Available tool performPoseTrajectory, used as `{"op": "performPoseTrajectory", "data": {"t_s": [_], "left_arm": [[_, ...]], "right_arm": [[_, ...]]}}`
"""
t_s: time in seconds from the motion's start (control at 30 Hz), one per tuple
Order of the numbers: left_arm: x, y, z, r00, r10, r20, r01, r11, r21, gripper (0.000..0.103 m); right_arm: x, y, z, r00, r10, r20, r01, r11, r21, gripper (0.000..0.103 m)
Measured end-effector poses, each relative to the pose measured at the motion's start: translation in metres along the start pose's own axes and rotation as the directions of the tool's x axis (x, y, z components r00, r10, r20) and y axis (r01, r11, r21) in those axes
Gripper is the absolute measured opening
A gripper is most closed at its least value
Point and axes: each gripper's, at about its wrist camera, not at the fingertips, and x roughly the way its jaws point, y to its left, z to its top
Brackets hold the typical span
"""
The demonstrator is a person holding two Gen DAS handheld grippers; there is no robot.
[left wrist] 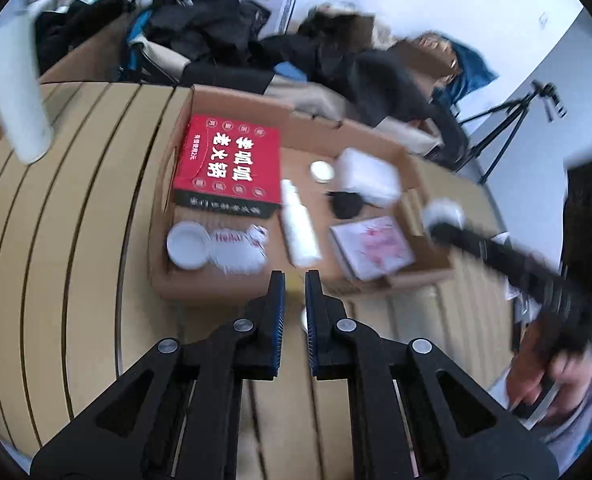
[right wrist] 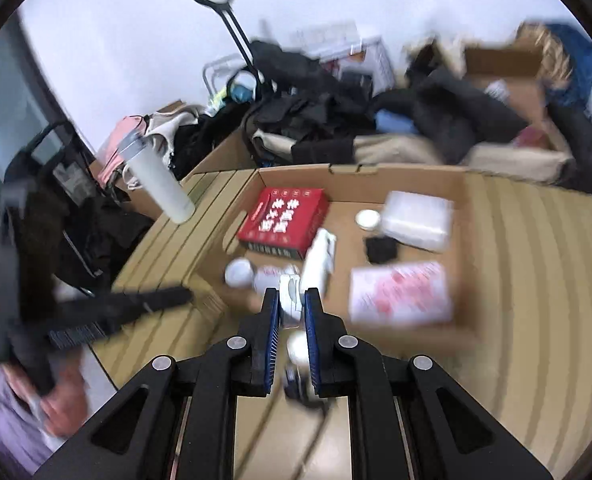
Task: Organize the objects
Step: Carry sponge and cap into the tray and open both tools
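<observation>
A shallow cardboard box (left wrist: 232,292) (right wrist: 395,178) lies on the slatted table. It holds a red carton (left wrist: 228,166) (right wrist: 284,220), a white spray bottle (left wrist: 299,228) (right wrist: 319,260), a white jar (left wrist: 188,244) (right wrist: 239,272), a pink-printed packet (left wrist: 371,248) (right wrist: 399,294), a black lump (left wrist: 345,202) (right wrist: 380,249), a small round tin (left wrist: 321,170) (right wrist: 367,219) and a white pack (left wrist: 369,176) (right wrist: 417,220). My left gripper (left wrist: 294,280) hovers before the box's near wall, jaws nearly shut, empty. My right gripper (right wrist: 292,300) is shut on a small white bottle (right wrist: 292,300) above the box's near edge.
A tall white tumbler (left wrist: 18,92) (right wrist: 158,180) stands at the table's far left edge. Dark clothes, bags and cartons (right wrist: 335,112) are piled behind the table. A tripod (left wrist: 507,120) stands at the right. The images are motion-blurred.
</observation>
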Motion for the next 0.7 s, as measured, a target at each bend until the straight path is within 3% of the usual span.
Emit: {"op": "performPoseTrajectory", "data": {"t_s": [0.2,0.27,0.33,0.43,0.5,0.53,0.7], "left_arm": [[0.053,0.017,0.017,0.997,0.020,-0.074,-0.018,1.000,0.017,0.010],[0.056,0.022,0.020,0.997,0.039,-0.066,-0.038,0.999,0.027,0.026],[0.045,0.028,0.020,0.999,0.014,-0.032,-0.014,1.000,0.023,0.036],[0.016,0.026,0.008,0.999,-0.042,0.029,0.039,0.996,0.082,0.068],[0.002,0.022,-0.006,0.998,-0.036,0.049,0.030,0.993,0.112,0.075],[-0.003,0.020,-0.013,0.999,-0.023,0.049,0.017,0.992,0.122,0.075],[-0.037,0.005,-0.070,0.997,0.052,0.062,-0.058,0.992,0.107,0.077]], "right_arm": [[0.109,-0.020,0.060,0.992,-0.059,-0.114,0.061,0.998,0.019,0.014],[0.135,-0.027,0.067,0.986,-0.062,-0.155,0.070,0.997,0.045,0.014],[0.147,-0.030,0.070,0.982,-0.087,-0.168,0.095,0.995,0.041,0.014],[0.132,-0.027,0.070,0.991,-0.061,-0.120,0.062,0.998,0.008,0.030],[0.113,-0.025,0.069,0.995,-0.042,-0.095,0.043,0.999,0.005,0.070],[0.103,-0.024,0.067,0.996,-0.037,-0.080,0.038,0.999,0.003,0.077],[0.031,-0.010,0.038,0.999,-0.037,0.000,0.037,0.999,-0.027,0.078]]}}
